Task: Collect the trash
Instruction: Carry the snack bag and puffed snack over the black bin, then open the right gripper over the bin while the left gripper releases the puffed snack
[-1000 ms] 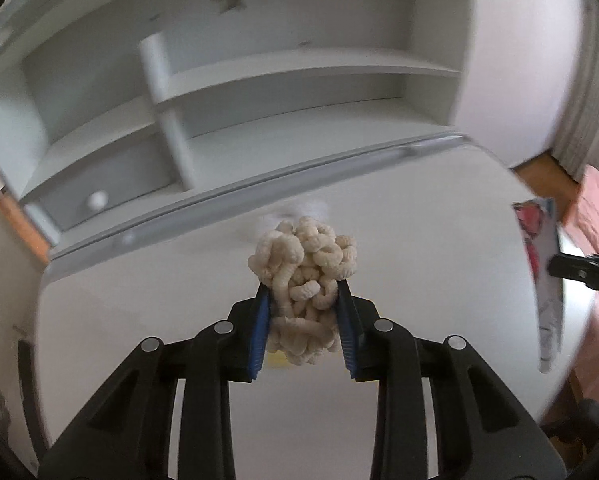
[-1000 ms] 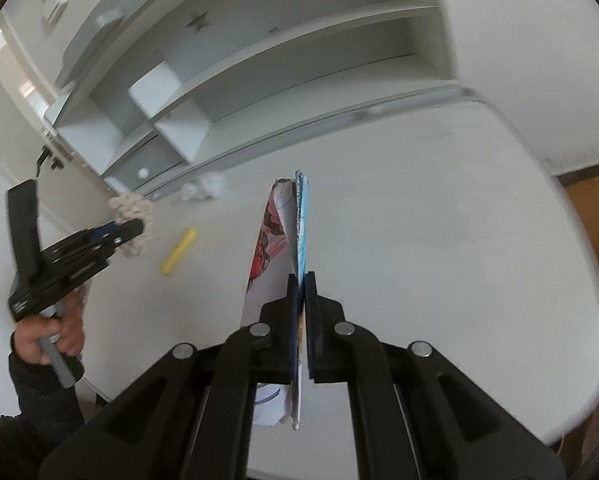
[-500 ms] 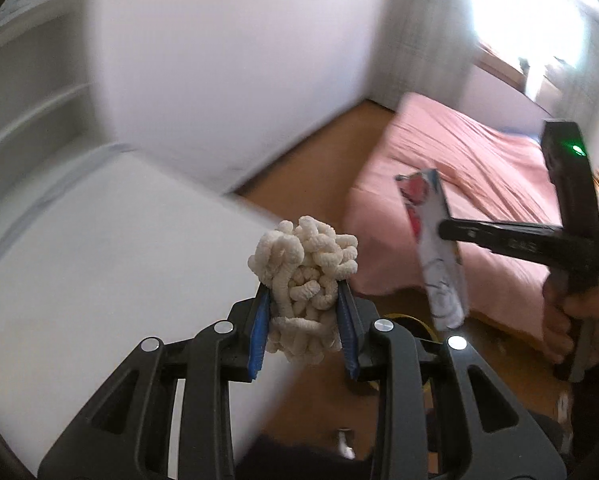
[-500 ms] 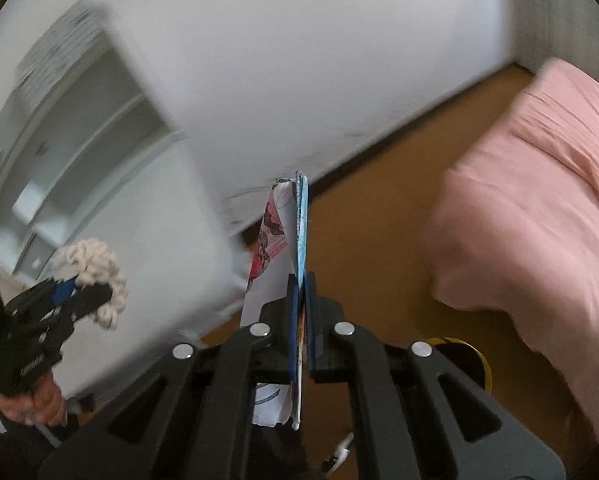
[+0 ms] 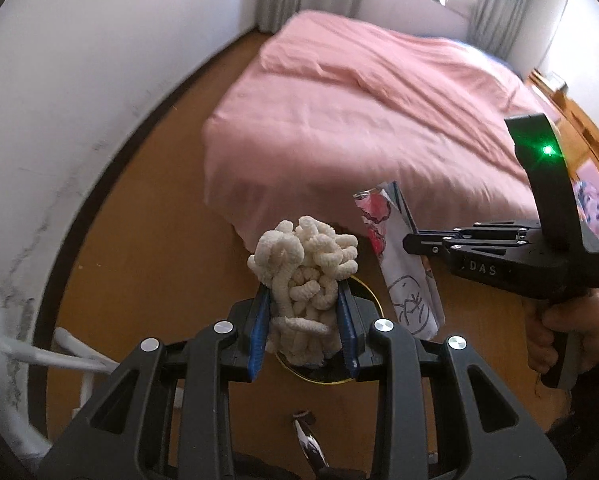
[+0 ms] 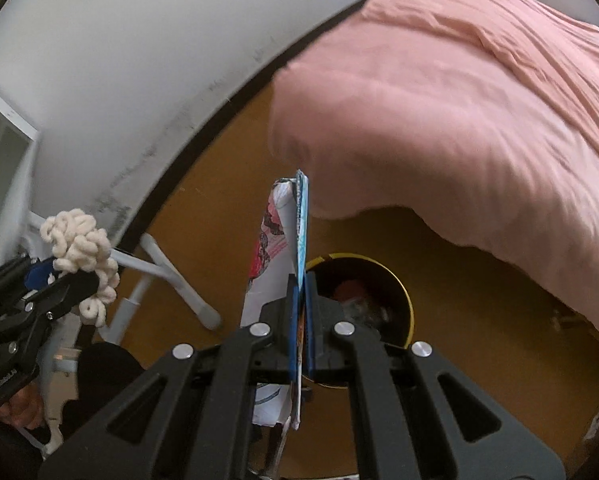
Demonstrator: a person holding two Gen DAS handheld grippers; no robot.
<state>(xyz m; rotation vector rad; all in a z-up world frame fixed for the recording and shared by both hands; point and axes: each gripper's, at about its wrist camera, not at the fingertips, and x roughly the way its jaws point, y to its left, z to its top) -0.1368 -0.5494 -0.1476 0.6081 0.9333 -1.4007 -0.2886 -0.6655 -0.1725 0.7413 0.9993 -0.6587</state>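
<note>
Both wrist cams look steeply down, close over floor, sharing bin [image 6: 399, 280] & bed [image 5: 359, 120].

Soft window daylight, glare top right, fisheye-warped, blurred edges.

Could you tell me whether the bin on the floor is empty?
Not empty: the bin shows dark clutter and something reddish inside.

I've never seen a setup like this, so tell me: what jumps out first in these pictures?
The left gripper clamps a cream tangle of knotted cord, and to its right the right gripper pinches a flattened printed wrapper. Both hang over a yellow-rimmed bin on the wooden floor, beside a bed under a pink cover.
</note>
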